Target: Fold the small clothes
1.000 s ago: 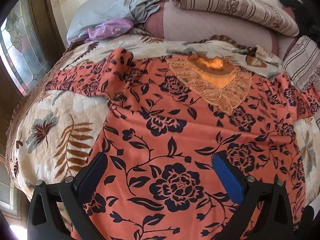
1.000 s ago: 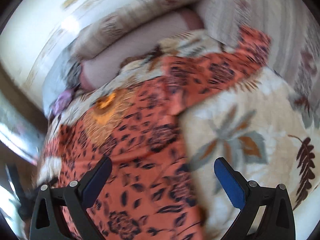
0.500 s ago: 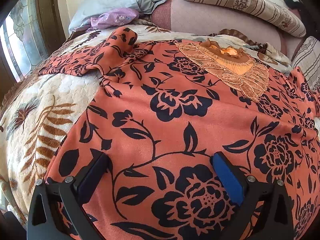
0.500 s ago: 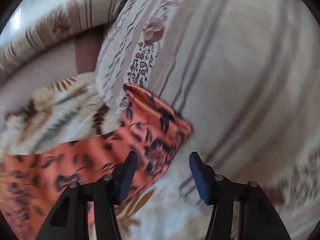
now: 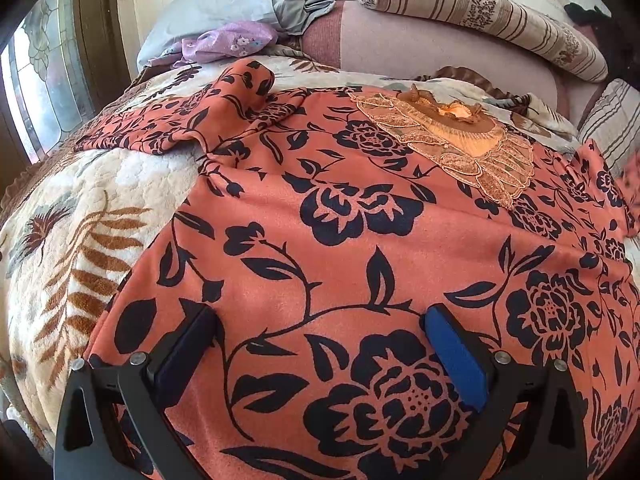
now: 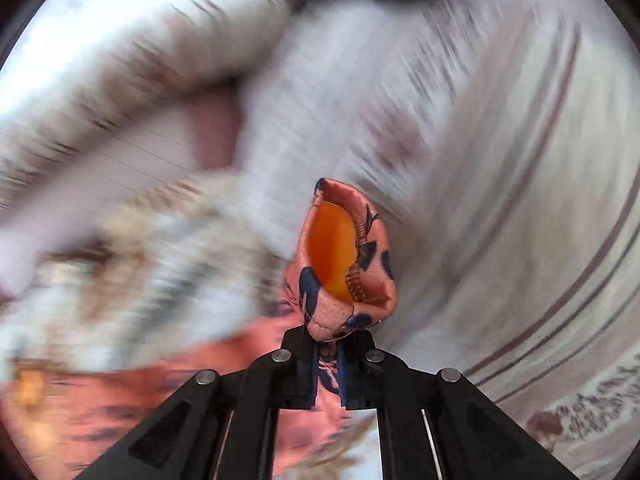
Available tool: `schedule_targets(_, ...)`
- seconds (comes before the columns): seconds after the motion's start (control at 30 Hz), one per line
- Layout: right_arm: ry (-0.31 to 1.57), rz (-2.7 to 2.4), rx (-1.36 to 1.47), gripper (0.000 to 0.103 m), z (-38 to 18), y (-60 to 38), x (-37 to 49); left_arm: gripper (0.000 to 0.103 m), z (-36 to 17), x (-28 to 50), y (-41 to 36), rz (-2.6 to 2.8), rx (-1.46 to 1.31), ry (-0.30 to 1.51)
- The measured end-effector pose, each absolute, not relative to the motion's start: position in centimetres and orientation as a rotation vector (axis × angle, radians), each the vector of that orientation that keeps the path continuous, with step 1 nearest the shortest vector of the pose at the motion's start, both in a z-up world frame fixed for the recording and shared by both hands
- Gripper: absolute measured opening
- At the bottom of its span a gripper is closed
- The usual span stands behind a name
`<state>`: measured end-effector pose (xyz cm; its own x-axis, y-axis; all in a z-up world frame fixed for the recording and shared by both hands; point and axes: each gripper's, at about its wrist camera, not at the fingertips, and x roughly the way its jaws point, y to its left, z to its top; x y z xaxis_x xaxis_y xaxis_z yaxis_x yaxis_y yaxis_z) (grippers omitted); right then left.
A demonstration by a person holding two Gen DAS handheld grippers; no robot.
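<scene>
My right claw (image 6: 328,344) has just clamped onto the dress's sleeve cuff (image 6: 348,256), unseen from the left, where my left claw (image 5: 320,344) gapes over the dress (image 5: 340,240); no writing readable.

Ahead of me a leaf-print blanket (image 5: 80,216) covers the bed, with a striped bolster (image 5: 480,8), a grey pillow (image 5: 240,4) and a crumpled lilac cloth (image 5: 224,42) at its head.
</scene>
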<state>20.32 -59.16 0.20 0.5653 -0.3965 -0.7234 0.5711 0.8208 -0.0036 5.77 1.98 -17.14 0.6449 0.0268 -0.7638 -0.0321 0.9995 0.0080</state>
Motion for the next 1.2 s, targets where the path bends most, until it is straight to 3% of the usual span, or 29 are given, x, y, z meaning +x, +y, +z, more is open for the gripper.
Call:
schedule_targets(0.17,0.596,-0.22,0.337,0.007,10.9,-45.7,18.4,0.103,-17.0,5.6,2.3,0.02,-0.017,0.862)
schedule_targets(0.3,0.568,0.039,0.435,0.011,12.5,-33.5,18.3,0.103,-16.9,5.5,2.6,0.003,-0.034,0.858)
schedule_targets(0.33,0.572,0.072,0.464,0.019,11.6,-30.9,18.3,0.103,-16.9,5.5,2.7,-0.003,-0.04,0.857)
schedule_targets(0.37,0.592,0.111,0.499,0.049,10.1,-28.3,18.5,0.103,-16.9,5.4,2.8,-0.01,-0.048,0.855)
schedule_targets(0.43,0.686,0.21,0.588,0.097,4.9,-24.4,19.6,0.103,-16.8,5.3,3.0,-0.027,-0.066,0.859)
schedule_targets(0.53,0.906,0.226,0.57,0.094,-3.9,-20.1,20.0,0.103,-16.6,5.1,3.2,-0.069,-0.043,0.895)
schedule_targets(0.67,0.969,0.119,0.483,0.094,-10.3,-23.0,15.0,0.103,-14.9,4.0,4.6,-0.108,-0.073,0.937)
schedule_targets(0.97,0.871,-0.052,0.337,0.094,-15.7,-30.5,5.8,0.103,-8.1,8.9,5.8,-0.239,-0.374,0.868)
schedule_targets(1.13,0.787,-0.016,0.25,0.095,-18.1,-30.0,4.1,0.103,-9.8,16.8,5.7,-0.217,-0.532,0.962)
schedule_targets(1.2,0.772,-0.024,0.217,0.095,-18.2,-29.5,3.8,0.095,-11.2,19.2,5.7,-0.175,-0.565,1.008)
